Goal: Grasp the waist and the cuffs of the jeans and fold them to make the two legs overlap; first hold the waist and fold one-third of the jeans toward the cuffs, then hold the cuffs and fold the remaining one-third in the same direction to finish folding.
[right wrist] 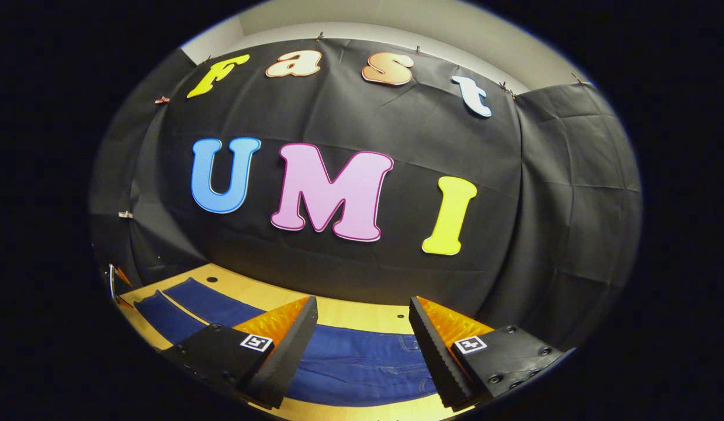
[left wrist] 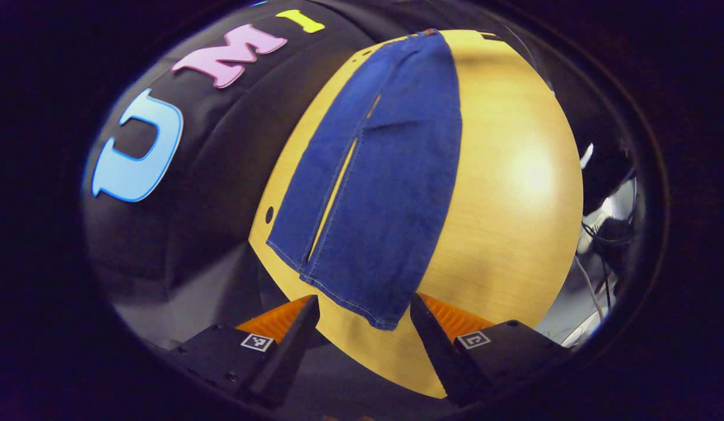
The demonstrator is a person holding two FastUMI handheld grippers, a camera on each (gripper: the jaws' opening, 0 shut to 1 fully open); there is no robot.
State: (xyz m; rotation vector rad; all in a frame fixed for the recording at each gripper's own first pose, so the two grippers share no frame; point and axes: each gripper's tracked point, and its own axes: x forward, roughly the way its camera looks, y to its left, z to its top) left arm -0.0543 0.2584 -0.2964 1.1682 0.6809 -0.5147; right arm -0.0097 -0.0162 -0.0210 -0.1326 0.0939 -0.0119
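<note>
**Blue denim on a yellow wood-grain table**

The dark blue denim jeans [left wrist: 385, 175] carry pale contrast stitching along hems and seams. Under them, the yellow wooden table [left wrist: 513, 193] shows a fine straight grain, washed pale by glare toward 3 o'clock. In the right gripper view the jeans [right wrist: 362, 362] look the same deep blue, perhaps faintly faded near 6 o'clock.

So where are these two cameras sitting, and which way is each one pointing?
Left gripper view: rides on the left gripper, above the table's end, looking along the flat blue denim jeans from the cuffs; its open fingers show.
Right gripper view: rides on the right gripper, low over the jeans' waist, facing the black cloth wall; its open fingers show.
Shared: the jeans and the yellow wooden table.
</note>
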